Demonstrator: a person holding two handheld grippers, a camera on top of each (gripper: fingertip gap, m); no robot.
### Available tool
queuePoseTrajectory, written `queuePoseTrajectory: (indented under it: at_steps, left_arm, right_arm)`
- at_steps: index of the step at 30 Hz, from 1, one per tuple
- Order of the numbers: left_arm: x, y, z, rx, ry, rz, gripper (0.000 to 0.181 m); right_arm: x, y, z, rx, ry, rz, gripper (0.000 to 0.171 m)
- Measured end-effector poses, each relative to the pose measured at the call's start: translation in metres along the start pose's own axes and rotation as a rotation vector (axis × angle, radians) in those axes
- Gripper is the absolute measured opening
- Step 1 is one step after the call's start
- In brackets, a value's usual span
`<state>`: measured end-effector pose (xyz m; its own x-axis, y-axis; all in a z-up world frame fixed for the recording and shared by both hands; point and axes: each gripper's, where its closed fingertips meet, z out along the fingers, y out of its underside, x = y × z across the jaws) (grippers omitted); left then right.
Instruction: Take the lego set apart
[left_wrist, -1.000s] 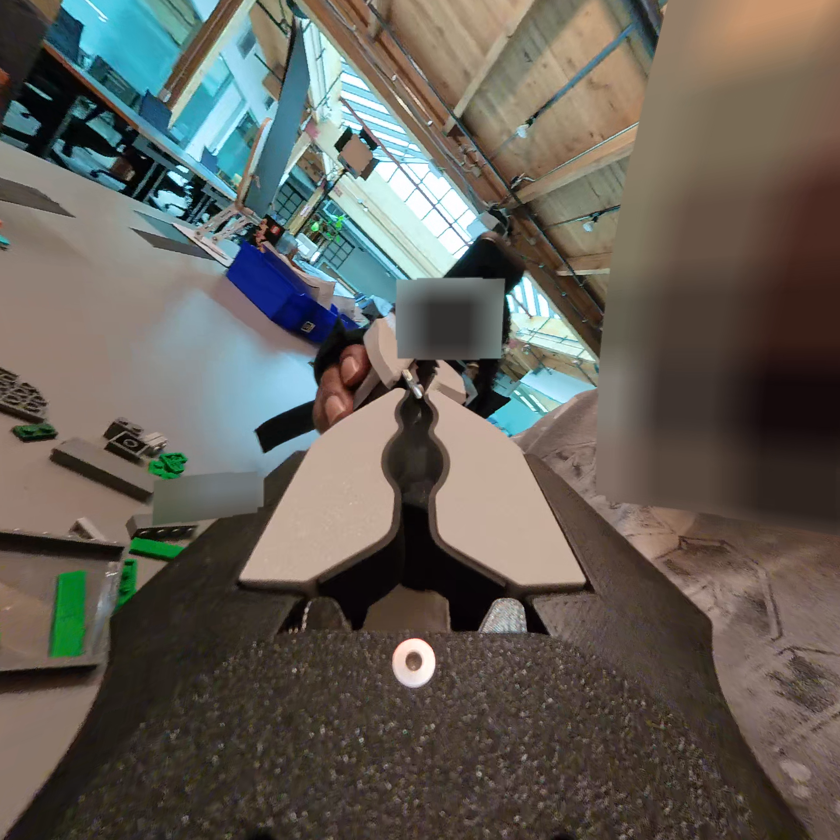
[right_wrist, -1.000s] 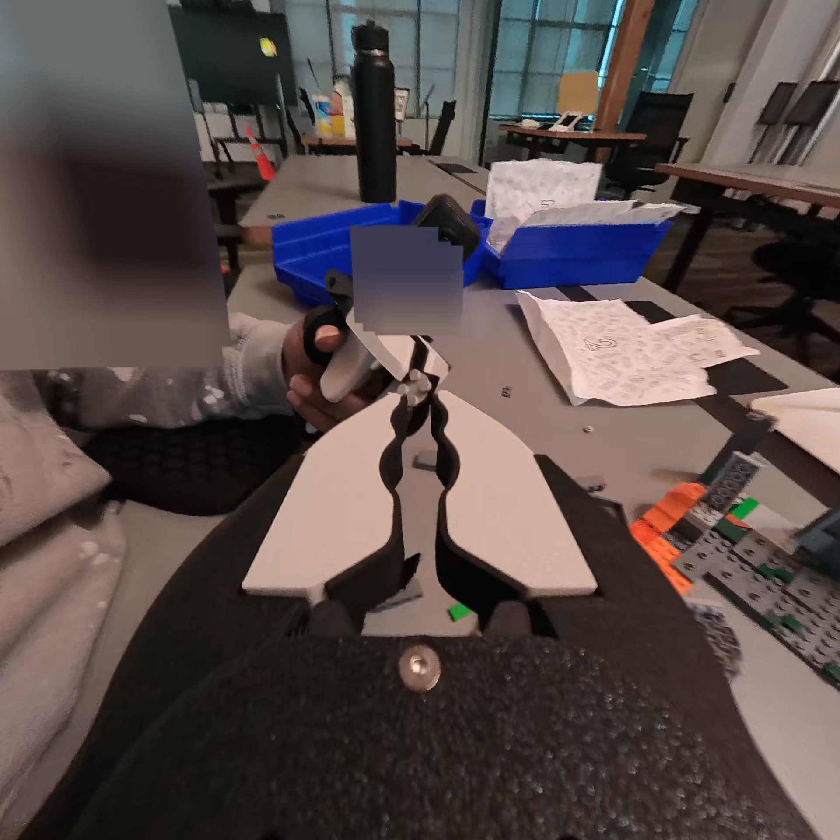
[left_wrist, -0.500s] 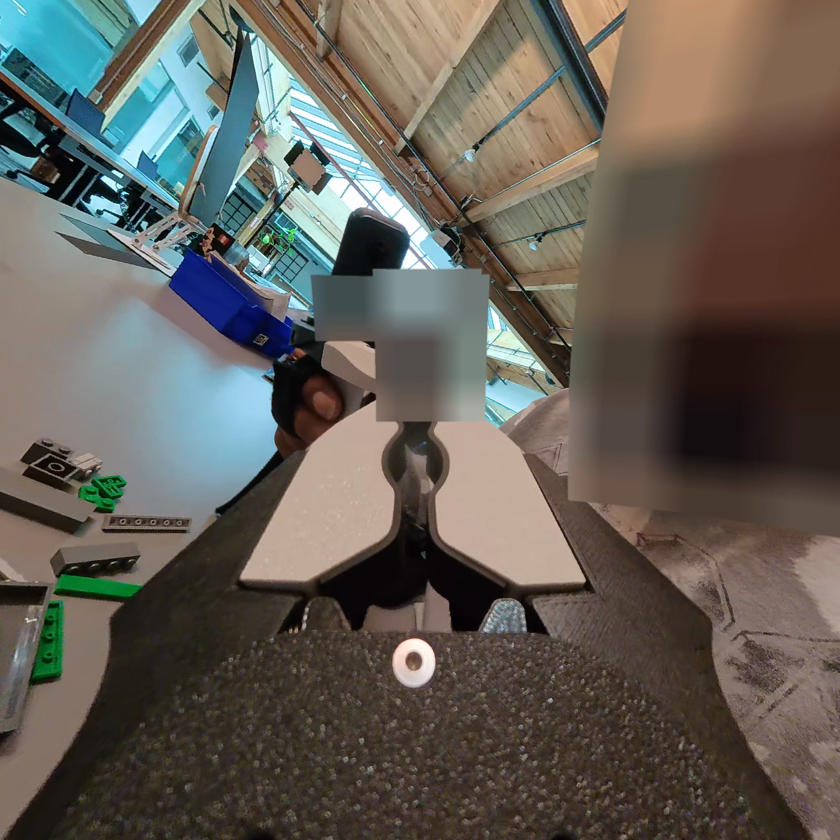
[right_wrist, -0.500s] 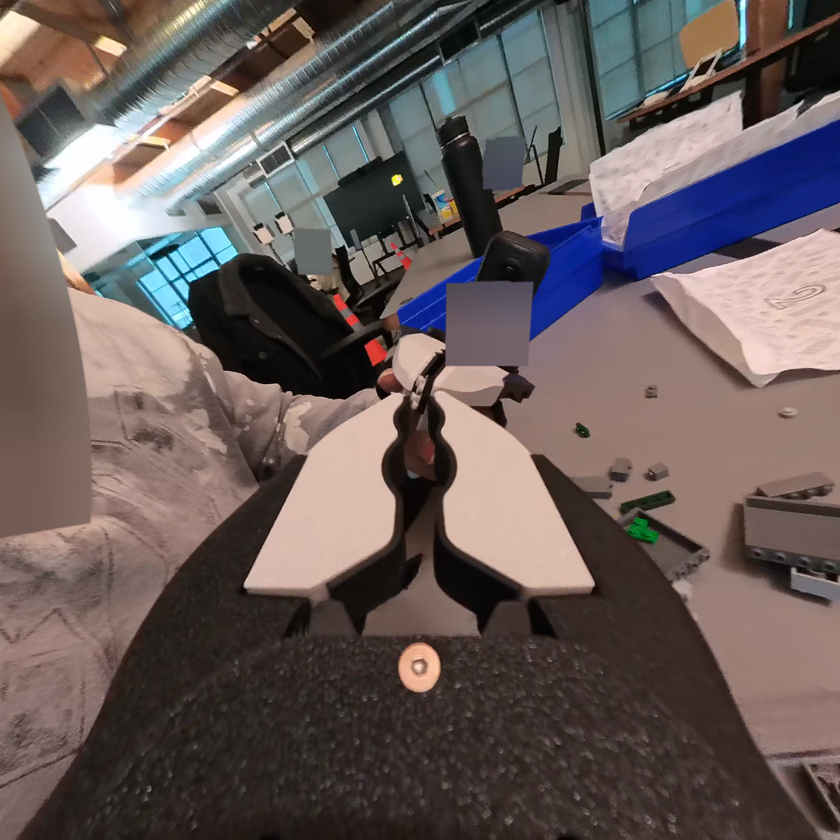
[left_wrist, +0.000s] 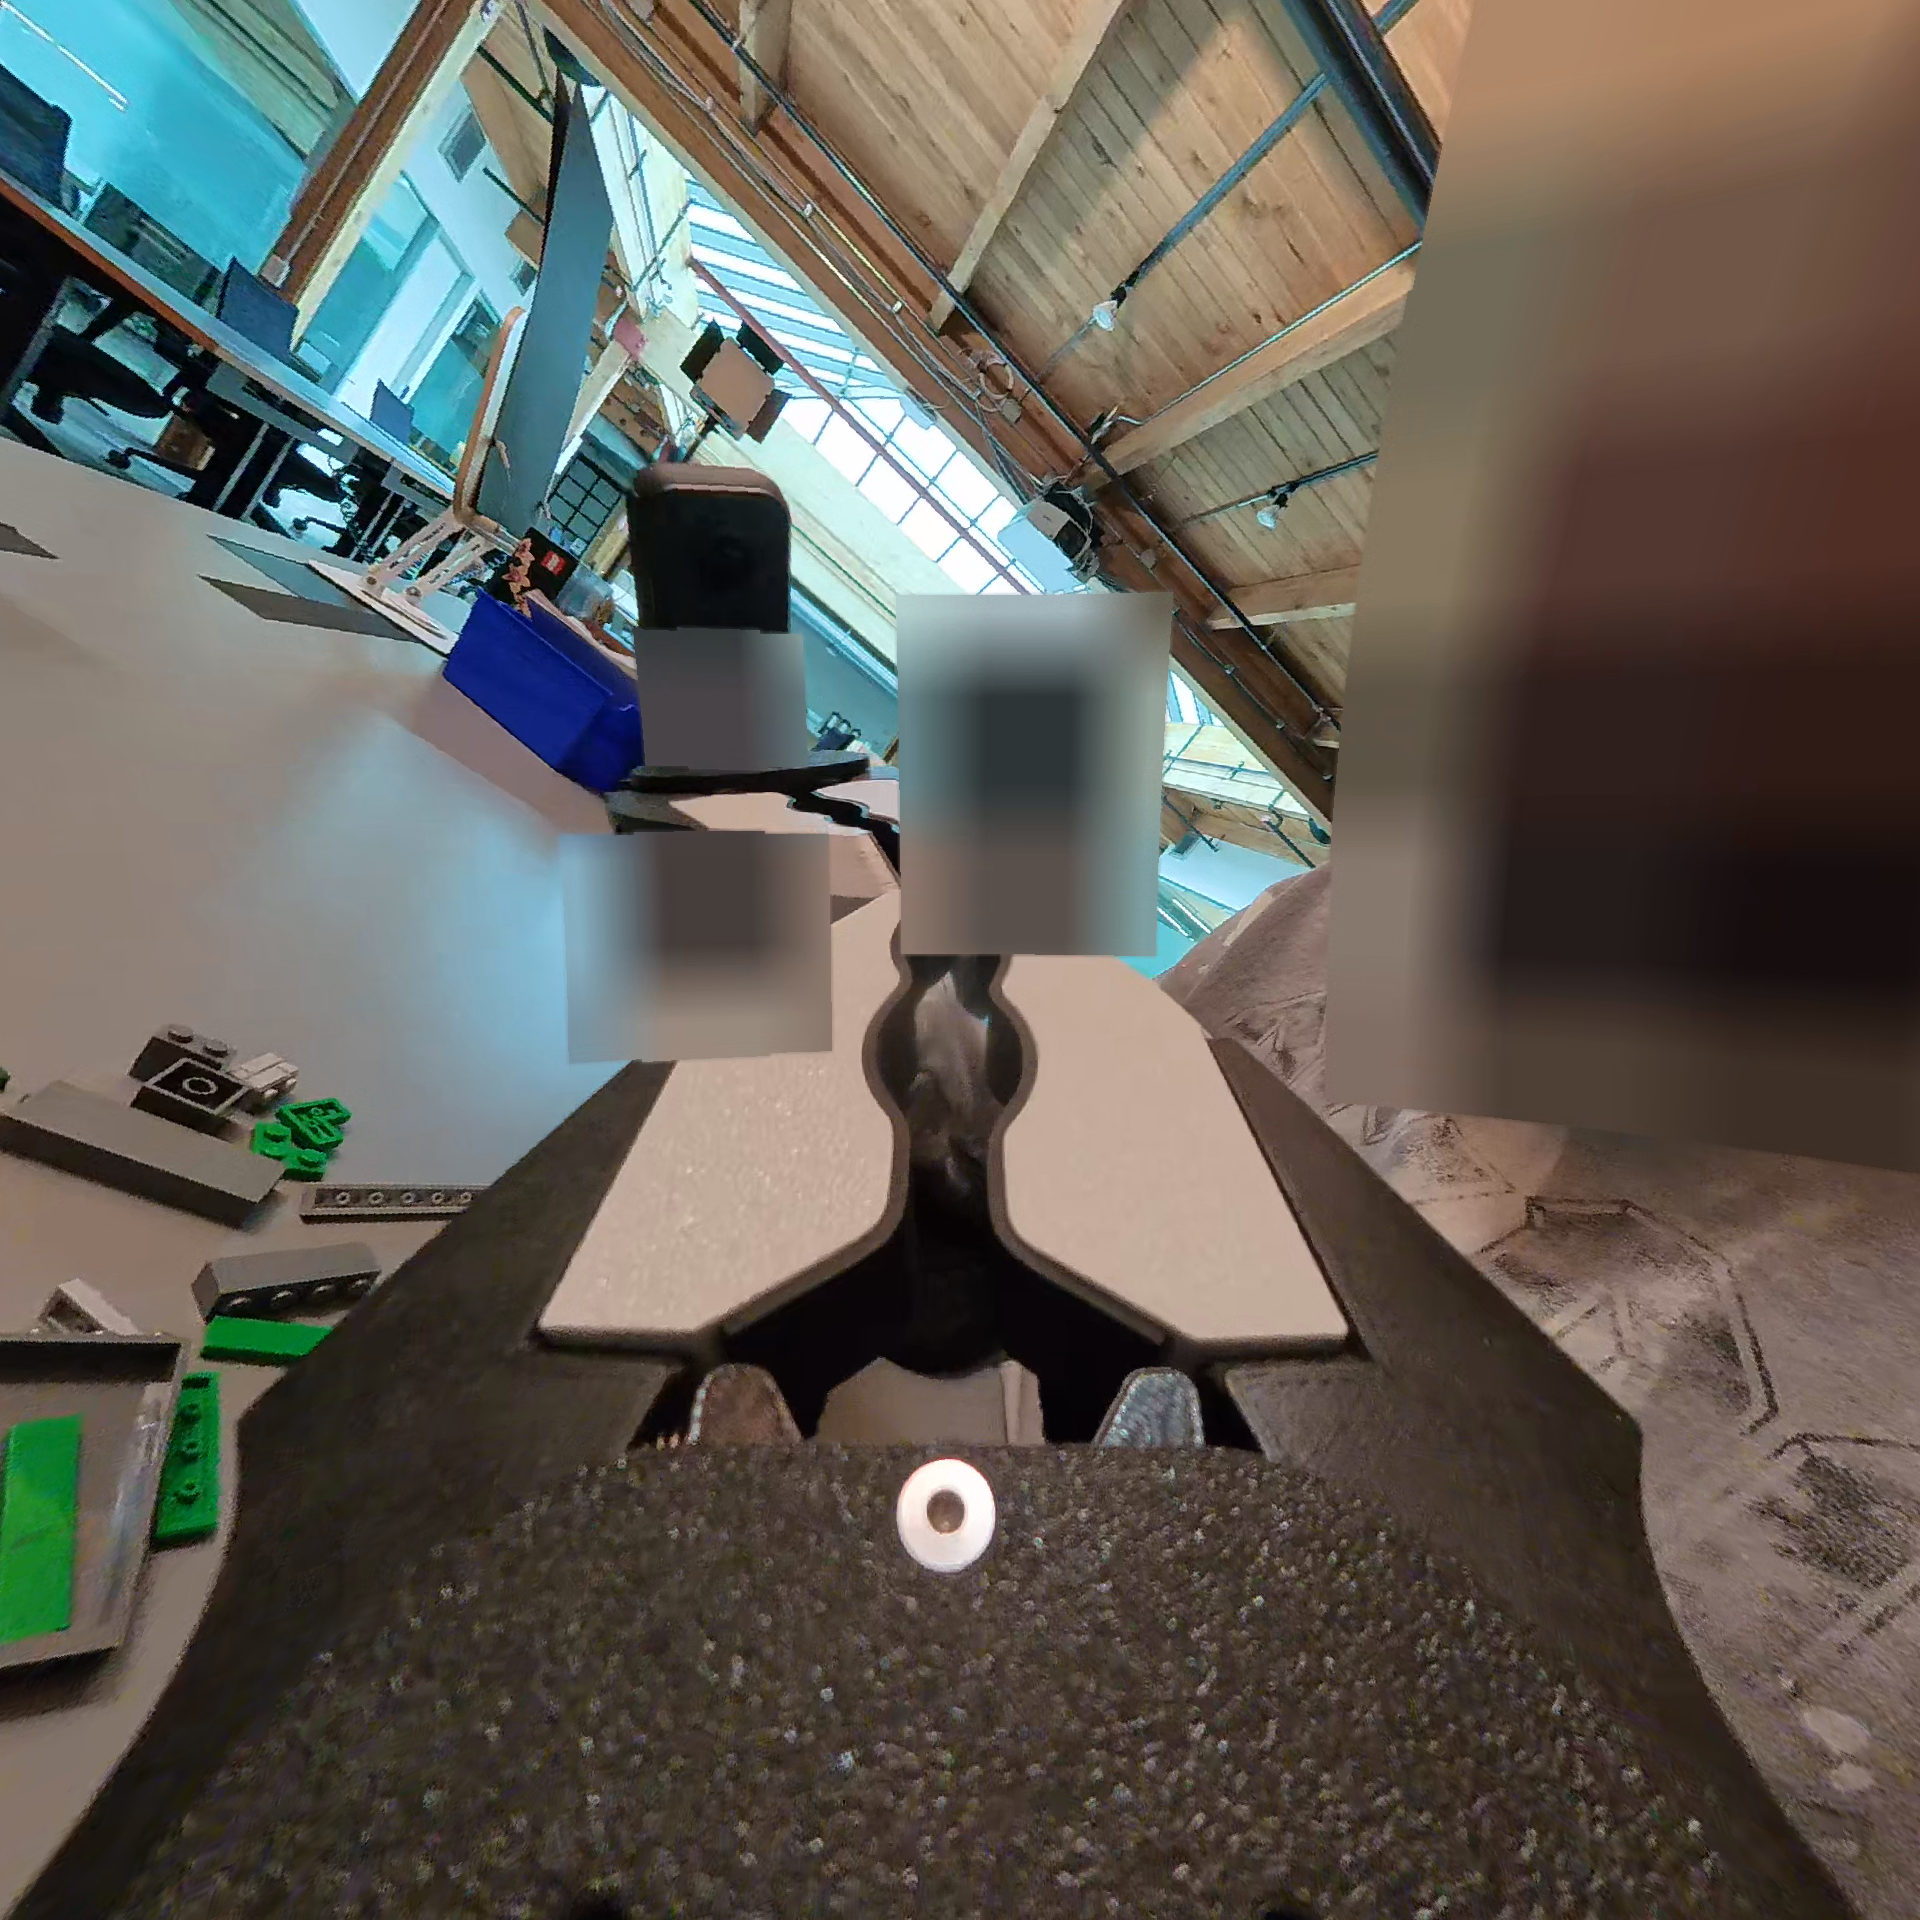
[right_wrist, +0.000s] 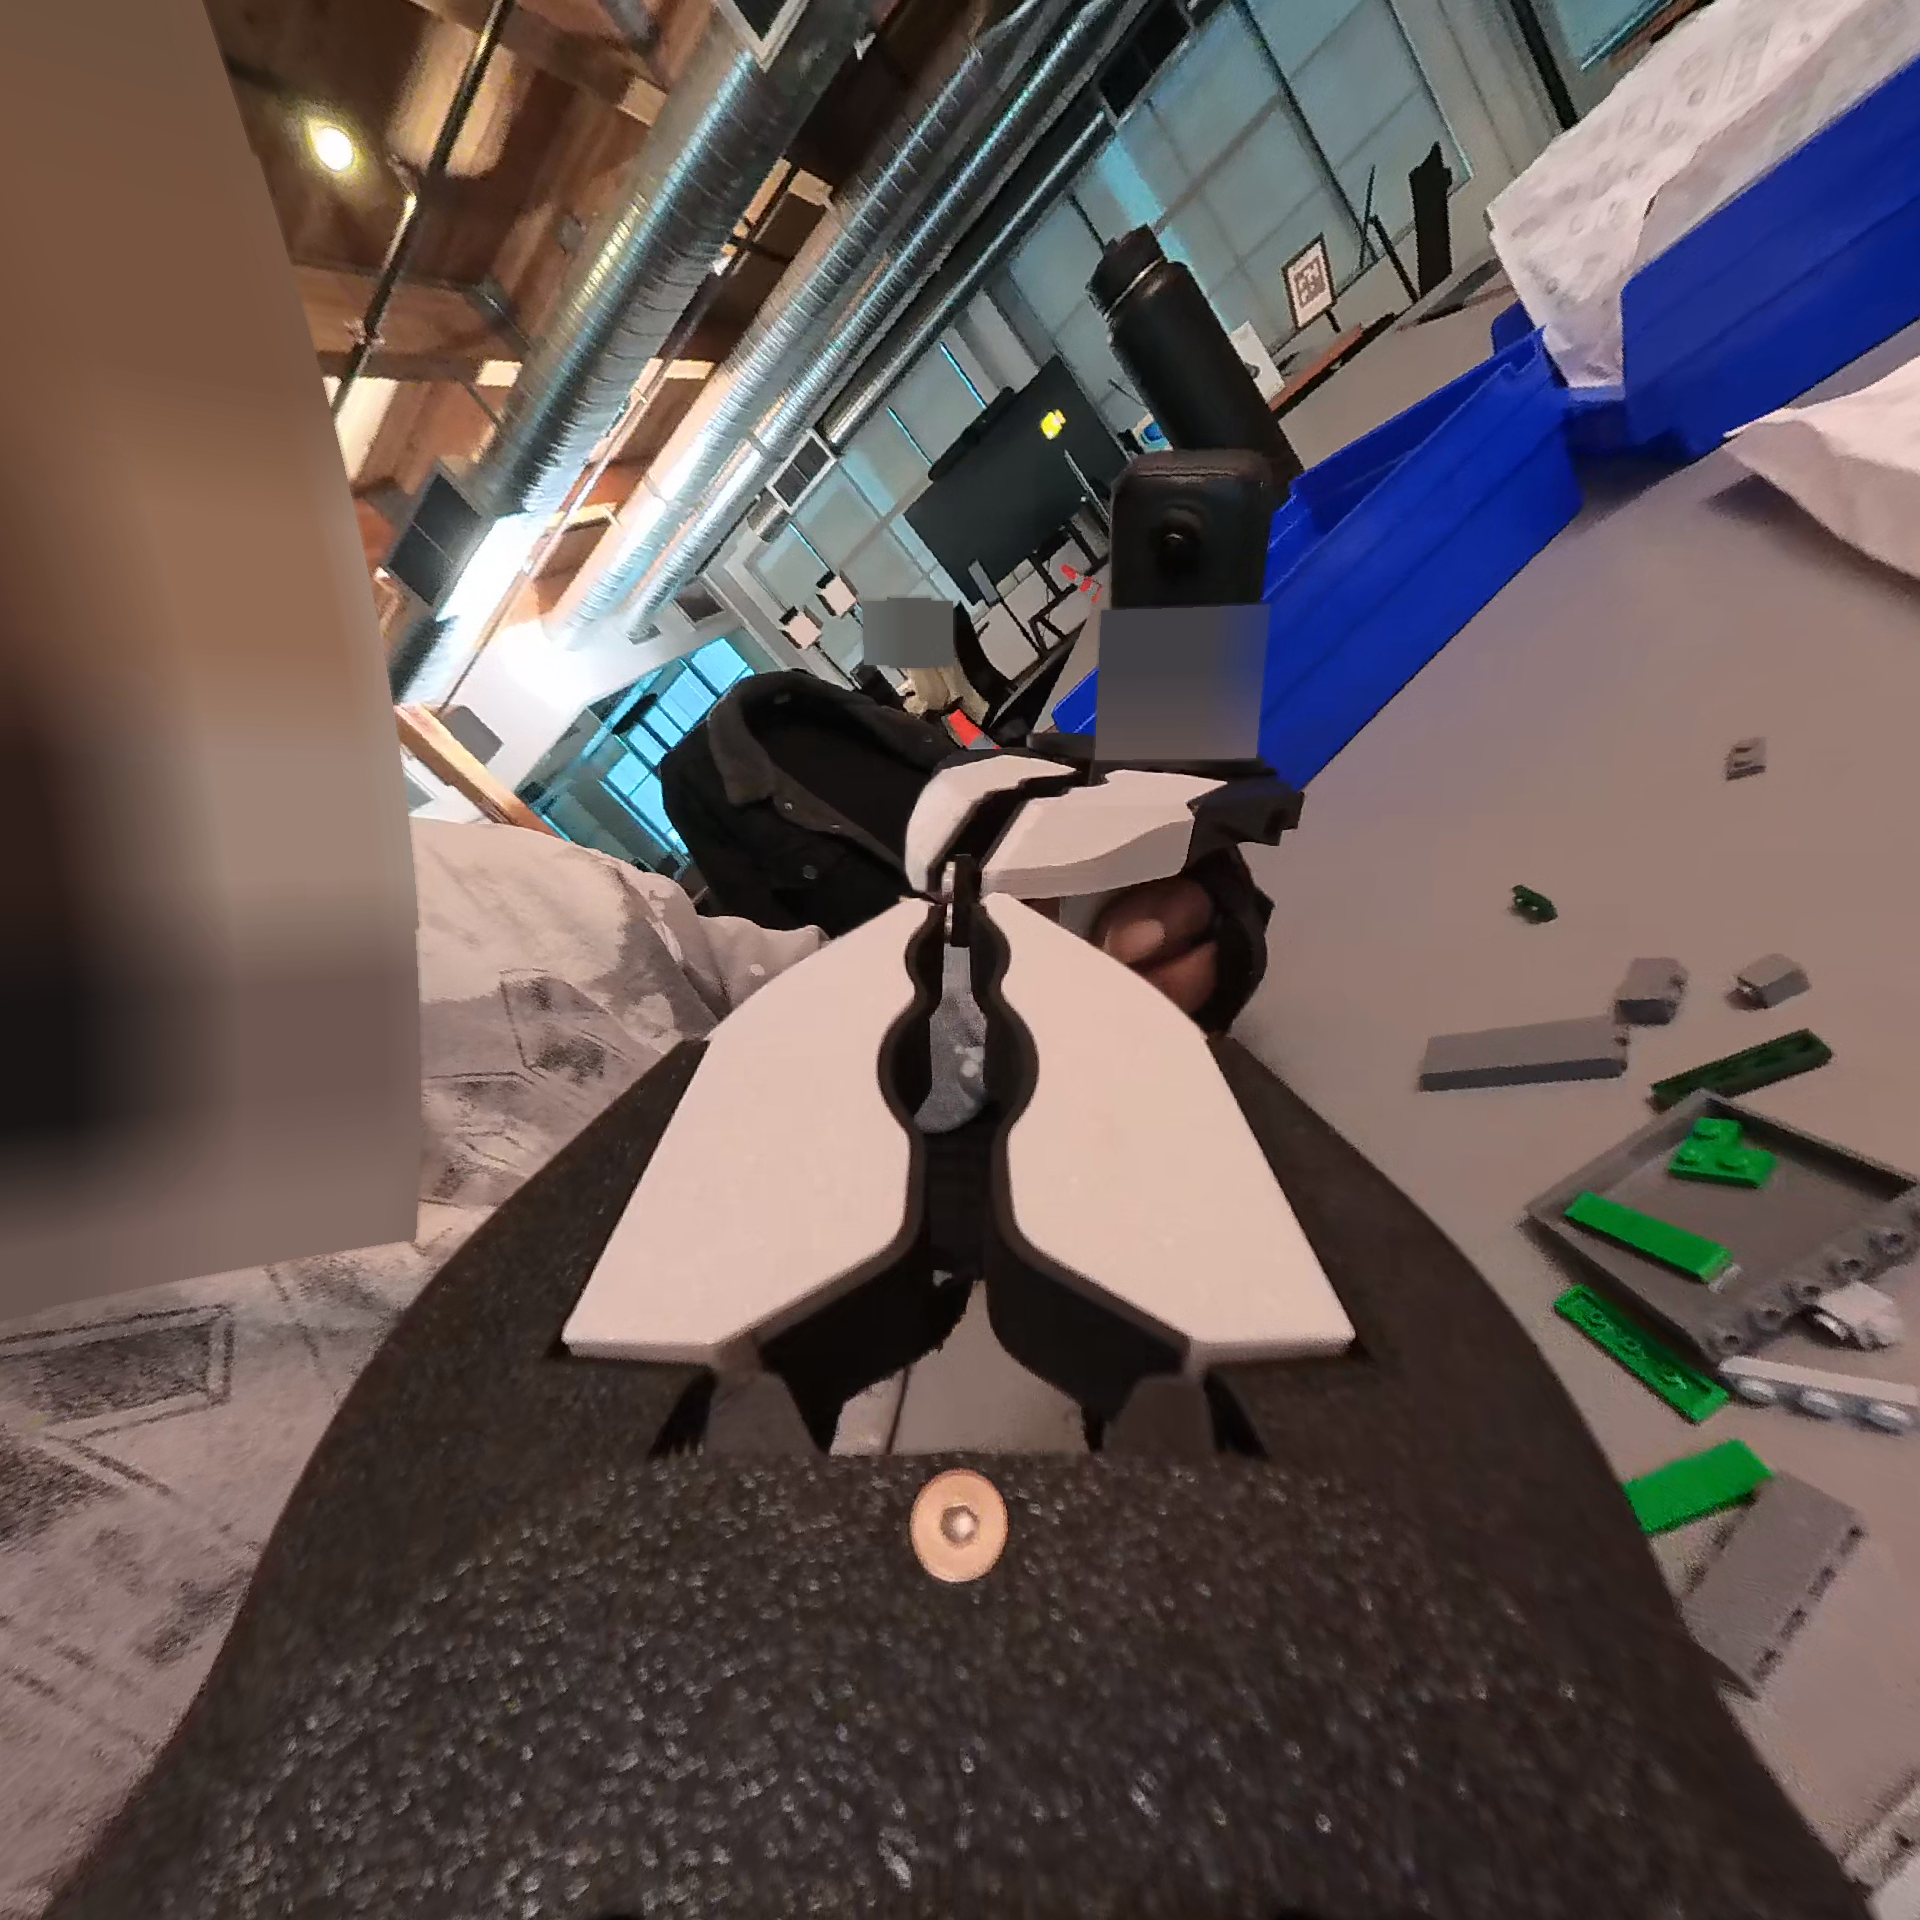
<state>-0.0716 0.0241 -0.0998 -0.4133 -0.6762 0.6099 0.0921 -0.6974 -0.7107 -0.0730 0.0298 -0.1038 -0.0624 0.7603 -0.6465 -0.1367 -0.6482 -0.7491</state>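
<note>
**Both tongs pinching one tiny piece, lifted off the table**

Quick notes. Right gripper (right_wrist: 954, 914) and left gripper (right_wrist: 961, 868) are tip to tip, raised off the grey table (right_wrist: 1455, 831), pointing at each other. In the right wrist view there's a small thin grey piece (right_wrist: 954, 904) at the spot where the tips meet. Both sets of fingers look pressed together on it, w/ barely any gap. Prob one holds and the other pulls, which would explain the head-on pose. Can't tell exactly what the piece is, too small.

Left wrist view doesn't help: the left gripper's tips (left_wrist: 951, 966) sit right under a blur patch, so from that side I can't confirm the clamp. Fingers run v close together tho.

Rest of the lego set is already in bits on the table: grey tray (right_wrist: 1766, 1174) w/ green plates (right_wrist: 1647, 1236) in it, loose grey slab (right_wrist: 1522, 1051), more green bits (left_wrist: 301, 1124) and grey bricks (left_wrist: 286, 1276) to the side. Blue bins (right_wrist: 1455, 499) farther back.

IMO well along, this is small leftover stuff.
</note>
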Motion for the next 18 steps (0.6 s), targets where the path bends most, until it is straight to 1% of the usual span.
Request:
queuePoseTrajectory:
  at_steps: [10, 18]
  left_arm:
    - [-0.002, 0.0013, -0.0001, -0.014, -0.016, 0.005, 0.003]
    - [-0.0041, 0.0049, 0.0018, -0.055, -0.072, 0.049, 0.003]
  right_arm:
    - [-0.0013, -0.0007, 0.0007, 0.001, -0.025, 0.047, 0.004]
    - [-0.0005, 0.0006, -0.0004, 0.009, -0.094, 0.187, 0.004]
